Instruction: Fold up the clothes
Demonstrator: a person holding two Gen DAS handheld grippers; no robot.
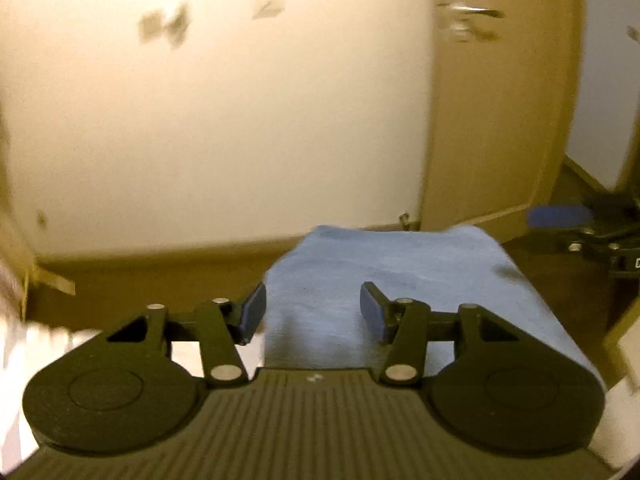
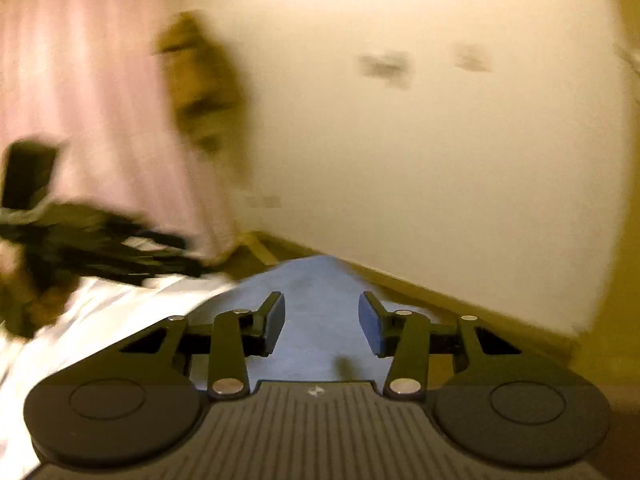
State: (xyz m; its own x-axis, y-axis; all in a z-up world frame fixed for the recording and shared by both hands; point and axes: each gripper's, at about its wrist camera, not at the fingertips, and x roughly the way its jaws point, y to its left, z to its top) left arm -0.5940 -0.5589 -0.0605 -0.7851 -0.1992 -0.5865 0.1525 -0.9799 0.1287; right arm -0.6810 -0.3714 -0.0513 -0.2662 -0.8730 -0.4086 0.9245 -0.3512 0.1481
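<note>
Towel (image 1: 384, 264) before wall (image 1: 220, 120)

Towel (image 1: 400, 272) light blue, plain. Left gripper (image 1: 313, 312) black, pads (image 1: 253, 312) dark blue; right gripper (image 2: 322, 322) same. Wall (image 1: 224, 120) cream with dark smudges. Door (image 1: 496, 112) tan. Person's shirt (image 2: 80, 80) pink-white striped. Sheet (image 2: 100, 312) white.

A cream painted wall (image 1: 224, 120) with dark smudges stands beside a tan wooden door (image 1: 496, 100) bearing a metal lever handle (image 1: 470, 12); brown floor (image 1: 160, 280) below.
</note>
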